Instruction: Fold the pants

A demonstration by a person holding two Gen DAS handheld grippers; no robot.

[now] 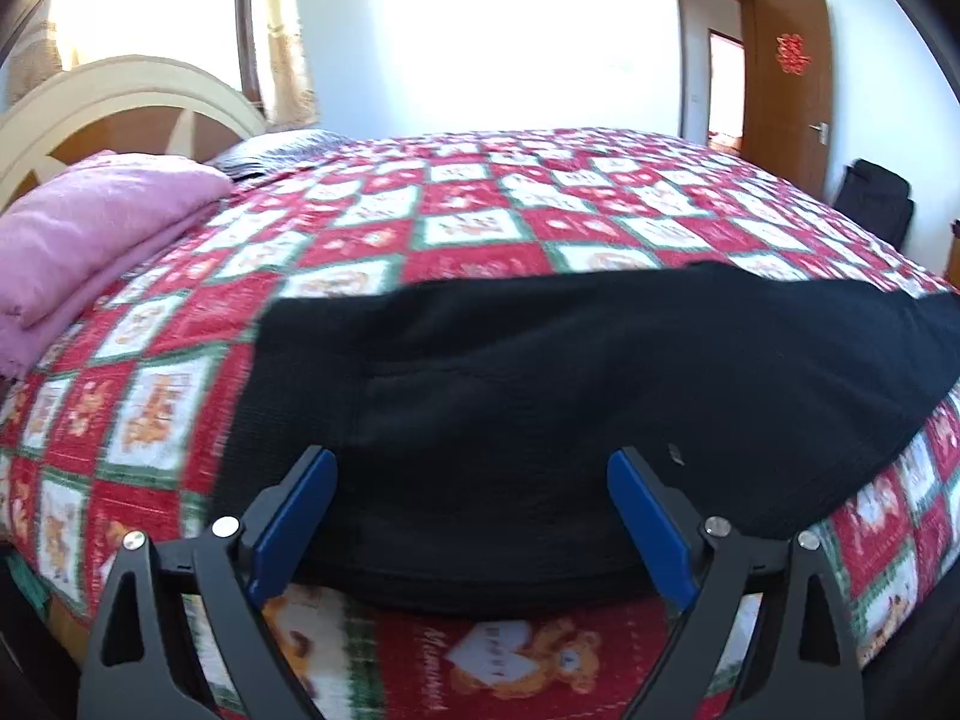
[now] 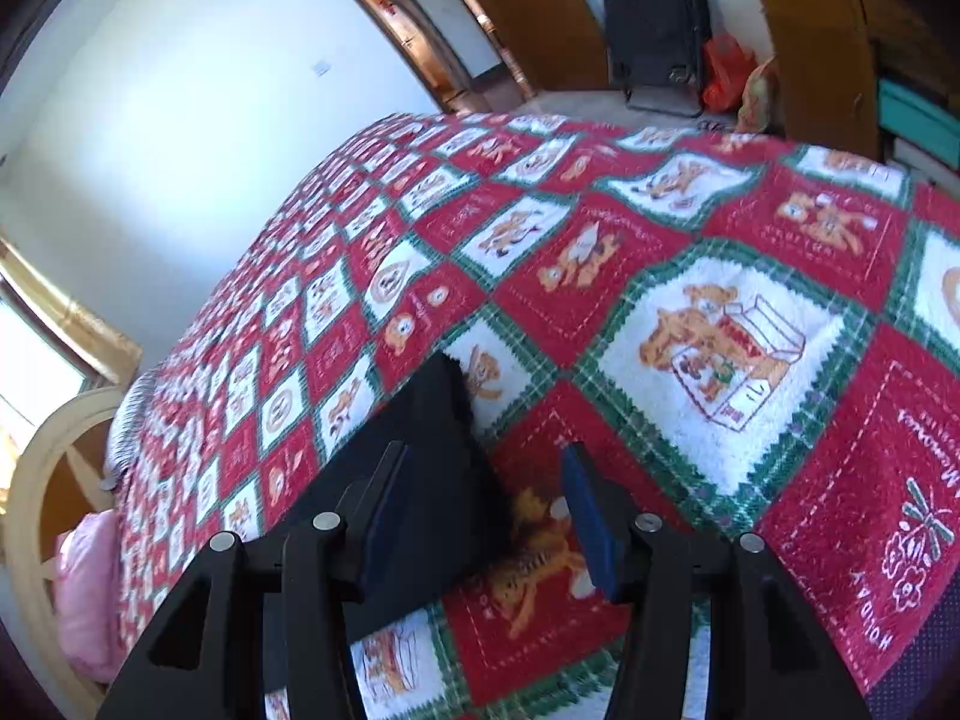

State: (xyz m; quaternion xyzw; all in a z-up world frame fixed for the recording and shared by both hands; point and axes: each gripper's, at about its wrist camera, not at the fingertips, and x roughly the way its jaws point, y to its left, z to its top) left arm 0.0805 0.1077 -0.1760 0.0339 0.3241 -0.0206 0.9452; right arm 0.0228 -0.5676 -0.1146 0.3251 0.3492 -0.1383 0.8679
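Black pants [image 1: 540, 372] lie flat across the near part of a bed covered by a red, white and green teddy-bear quilt [image 1: 480, 210]. My left gripper [image 1: 474, 468] hovers open over the pants' near edge, its blue pads spread wide with the black cloth below them. In the right wrist view, one narrow end of the pants [image 2: 444, 420] reaches toward the middle of the quilt [image 2: 720, 330]. My right gripper [image 2: 483, 468] is open beside that end. Its left finger is over the black cloth and its right finger over bare quilt, with nothing gripped.
A folded pink blanket [image 1: 90, 228] rests by the cream headboard [image 1: 120, 96] at the left. Past the bed's far end stand a brown door [image 1: 792, 90], a black suitcase [image 2: 654, 12] and an orange bag [image 2: 726, 69] on the floor.
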